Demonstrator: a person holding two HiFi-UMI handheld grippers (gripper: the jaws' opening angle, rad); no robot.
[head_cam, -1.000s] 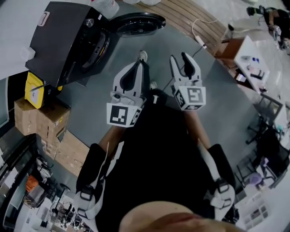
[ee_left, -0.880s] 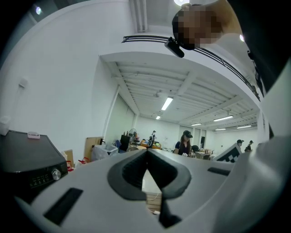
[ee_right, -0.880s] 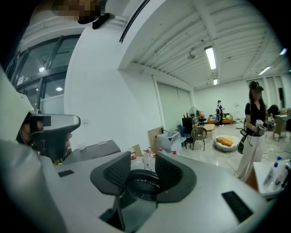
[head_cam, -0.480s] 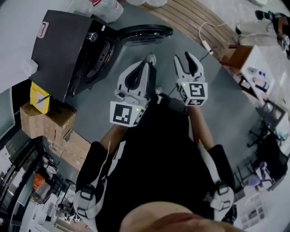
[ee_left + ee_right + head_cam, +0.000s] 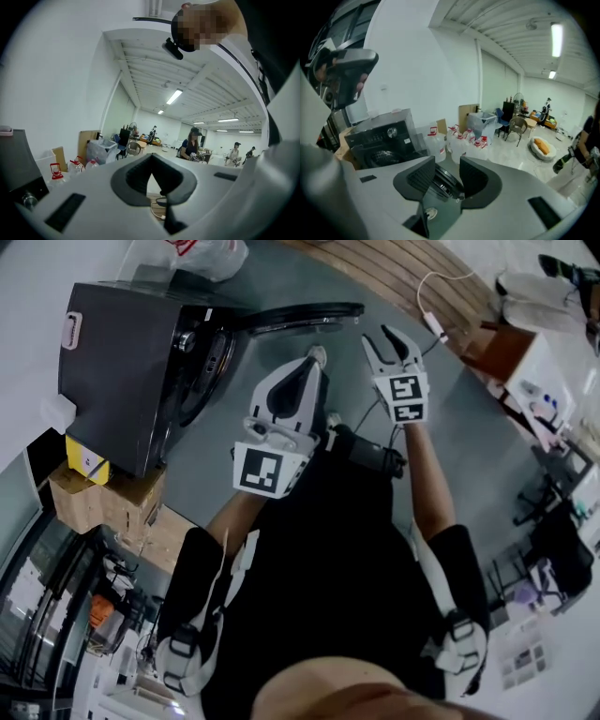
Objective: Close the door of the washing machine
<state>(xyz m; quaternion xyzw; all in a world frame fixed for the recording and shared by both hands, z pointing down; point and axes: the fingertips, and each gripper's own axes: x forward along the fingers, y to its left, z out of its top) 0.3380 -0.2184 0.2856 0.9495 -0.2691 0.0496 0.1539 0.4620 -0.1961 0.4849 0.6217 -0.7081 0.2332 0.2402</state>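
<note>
The washer (image 5: 122, 362) has its door (image 5: 300, 315) open, the left gripper (image 5: 309, 362) has its fingers clenched empty, and the right gripper (image 5: 392, 345) has its fingers released, empty.

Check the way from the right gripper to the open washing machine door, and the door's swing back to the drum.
Nothing visible lies between the open right gripper and the round dark door, only grey floor. Before the black washing machine's drum opening the floor looks bare, though the person's pale shoe sits near the swing.
</note>
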